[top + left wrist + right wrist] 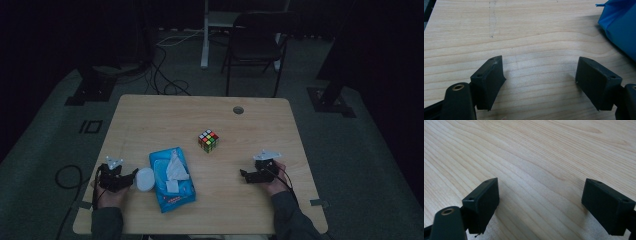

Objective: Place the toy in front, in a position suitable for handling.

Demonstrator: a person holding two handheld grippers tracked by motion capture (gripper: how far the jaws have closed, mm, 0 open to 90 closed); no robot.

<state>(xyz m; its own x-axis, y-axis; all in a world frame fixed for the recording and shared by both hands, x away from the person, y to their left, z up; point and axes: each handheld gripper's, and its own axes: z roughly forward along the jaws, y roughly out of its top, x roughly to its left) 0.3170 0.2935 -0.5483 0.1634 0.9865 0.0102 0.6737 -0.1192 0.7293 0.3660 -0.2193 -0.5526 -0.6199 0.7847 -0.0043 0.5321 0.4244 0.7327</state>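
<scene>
Tissue (175, 165) is seen poking from the blue wipes pack (172, 192) near the table's (150, 112) front-left edge, a white round lid (145, 179) touching it. Left gripper (134, 173) and right gripper (242, 173) are held with jaws spread, nothing pinched.

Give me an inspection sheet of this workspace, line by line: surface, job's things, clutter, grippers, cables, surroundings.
Surface: light wooden table, with a round grommet hole near the far edge.
Job's things: blue wipes pack with a white sheet sticking out; white round lid touching its left side.
Clutter: colour cube near the middle, apart from both grippers.
Grippers: left gripper open, beside the lid; right gripper open over bare wood.
Cables: loose cables on the floor beyond the table.
Surroundings: dark room, black folding chair behind the table.
</scene>
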